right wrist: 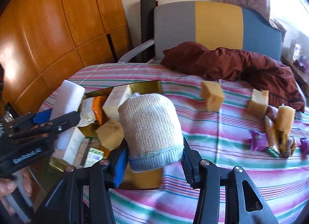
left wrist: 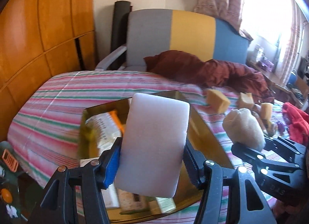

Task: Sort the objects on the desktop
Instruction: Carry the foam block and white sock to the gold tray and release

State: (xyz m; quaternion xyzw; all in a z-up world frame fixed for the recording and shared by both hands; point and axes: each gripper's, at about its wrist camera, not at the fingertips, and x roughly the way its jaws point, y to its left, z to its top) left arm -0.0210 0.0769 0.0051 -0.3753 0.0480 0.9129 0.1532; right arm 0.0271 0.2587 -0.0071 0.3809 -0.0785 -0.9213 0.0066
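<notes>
My left gripper [left wrist: 152, 158] is shut on a white foam block [left wrist: 154, 142] and holds it above a gold tray [left wrist: 200, 125] that holds several small boxes. My right gripper [right wrist: 154, 156] is shut on a rolled beige knit sock [right wrist: 152, 129] with a pale blue cuff, held over the tray's right edge [right wrist: 146, 85]. The right gripper and sock show at the right of the left wrist view [left wrist: 243, 127]. The left gripper and foam block show at the left of the right wrist view [right wrist: 67, 100].
The tray lies on a bed with a striped cover [right wrist: 222, 146]. Yellow sponge blocks [right wrist: 212, 96], purple snack packets [right wrist: 258, 142] and other small items lie to the right. A maroon jacket [right wrist: 241, 65] lies behind. A wooden wardrobe [right wrist: 48, 30] stands to the left.
</notes>
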